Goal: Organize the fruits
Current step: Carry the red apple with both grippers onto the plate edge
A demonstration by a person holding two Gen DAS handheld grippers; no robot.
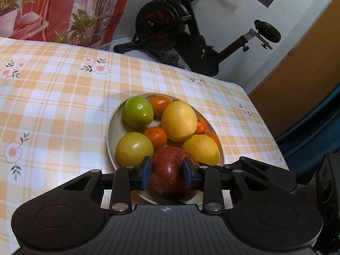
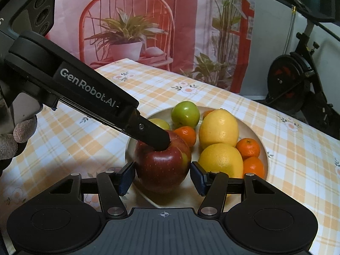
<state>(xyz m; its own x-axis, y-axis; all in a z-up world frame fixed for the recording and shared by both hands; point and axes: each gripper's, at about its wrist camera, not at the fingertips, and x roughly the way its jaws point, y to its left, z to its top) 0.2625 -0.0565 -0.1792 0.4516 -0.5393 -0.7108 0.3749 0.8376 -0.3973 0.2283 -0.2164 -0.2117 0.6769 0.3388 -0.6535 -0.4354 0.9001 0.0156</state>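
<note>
A beige plate (image 1: 111, 127) (image 2: 264, 153) on the checked tablecloth holds a red apple (image 1: 170, 170) (image 2: 162, 167), two lemons (image 1: 179, 121) (image 2: 218, 128), a green apple (image 1: 137, 112) (image 2: 185, 114), a yellow-green apple (image 1: 134, 149) and several tangerines (image 1: 156, 137) (image 2: 248, 147). My left gripper (image 1: 167, 173) is shut on the red apple, its blue pads pressed on both sides; its finger reaches the apple's top in the right wrist view (image 2: 157, 137). My right gripper (image 2: 162, 177) straddles the same apple, open, with a gap at the right pad.
The table (image 1: 53, 97) carries an orange-and-white checked cloth with flowers. An exercise bike (image 1: 180, 31) stands beyond the far edge. A red printed curtain (image 2: 148, 21) hangs behind. A gloved hand (image 2: 12, 136) holds the left gripper.
</note>
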